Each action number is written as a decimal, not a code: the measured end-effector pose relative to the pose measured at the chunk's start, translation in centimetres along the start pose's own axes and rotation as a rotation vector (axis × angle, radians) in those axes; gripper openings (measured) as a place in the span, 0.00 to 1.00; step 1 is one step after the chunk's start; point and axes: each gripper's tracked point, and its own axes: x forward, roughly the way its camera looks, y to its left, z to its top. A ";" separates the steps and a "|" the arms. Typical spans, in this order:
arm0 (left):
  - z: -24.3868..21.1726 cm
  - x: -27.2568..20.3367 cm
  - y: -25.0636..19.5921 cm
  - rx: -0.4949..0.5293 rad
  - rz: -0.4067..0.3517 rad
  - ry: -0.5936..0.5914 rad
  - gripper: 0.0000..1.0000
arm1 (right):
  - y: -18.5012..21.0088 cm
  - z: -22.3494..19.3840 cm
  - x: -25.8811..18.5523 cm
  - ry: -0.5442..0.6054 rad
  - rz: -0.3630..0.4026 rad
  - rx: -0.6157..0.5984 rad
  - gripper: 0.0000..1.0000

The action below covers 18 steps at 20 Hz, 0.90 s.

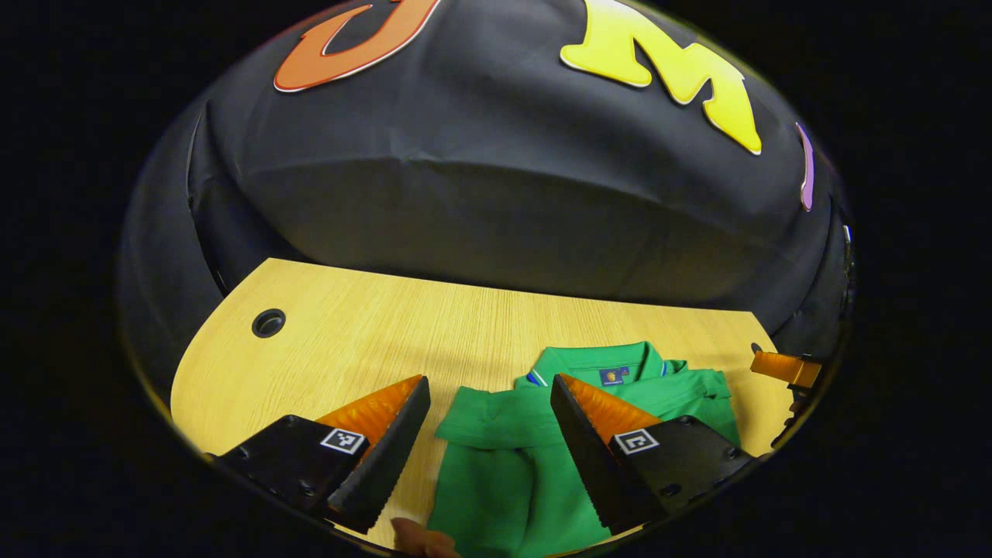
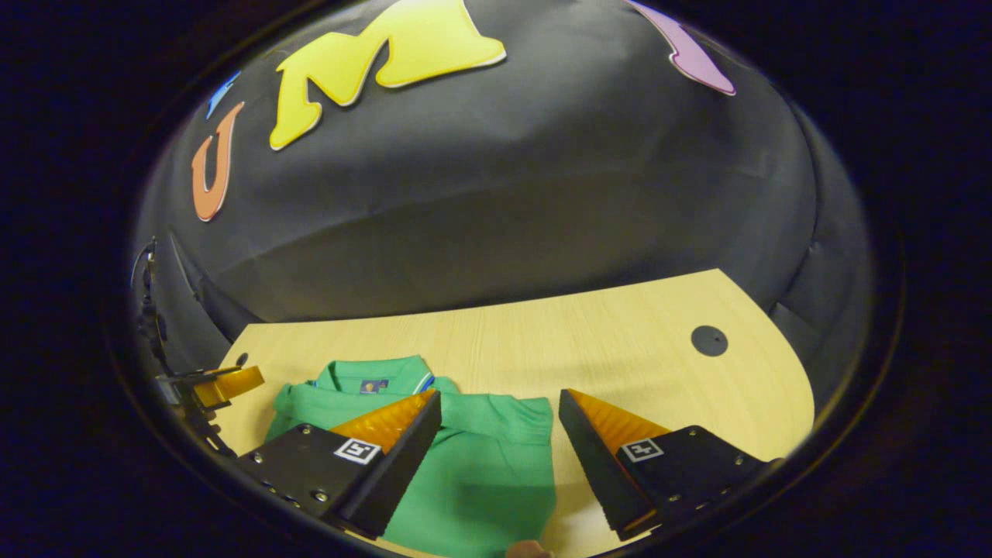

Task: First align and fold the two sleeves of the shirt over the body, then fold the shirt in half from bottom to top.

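While its fingers stand wide apart with nothing between them, the left gripper hangs above the near part of a green shirt, which lies flat on the wooden table with its collar ahead of the fingertips. The right gripper is equally spread and empty, the shirt below and to its left, collar beyond its left finger. Each view catches the other gripper at its outer edge.
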 end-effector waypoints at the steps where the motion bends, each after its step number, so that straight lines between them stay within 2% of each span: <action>1: 0.4 -0.7 -0.1 -0.005 -0.006 -0.015 1.00 | 0.0 0.3 -0.9 -0.014 0.001 -0.004 0.96; 8: 2.2 -9.3 -1.1 0.039 -0.026 -0.142 1.00 | 1.8 1.5 -9.1 -0.123 0.018 -0.053 0.96; 18: 2.4 -24.3 -2.4 0.082 -0.072 -0.312 0.99 | 7.0 1.7 -24.6 -0.299 0.067 -0.109 0.96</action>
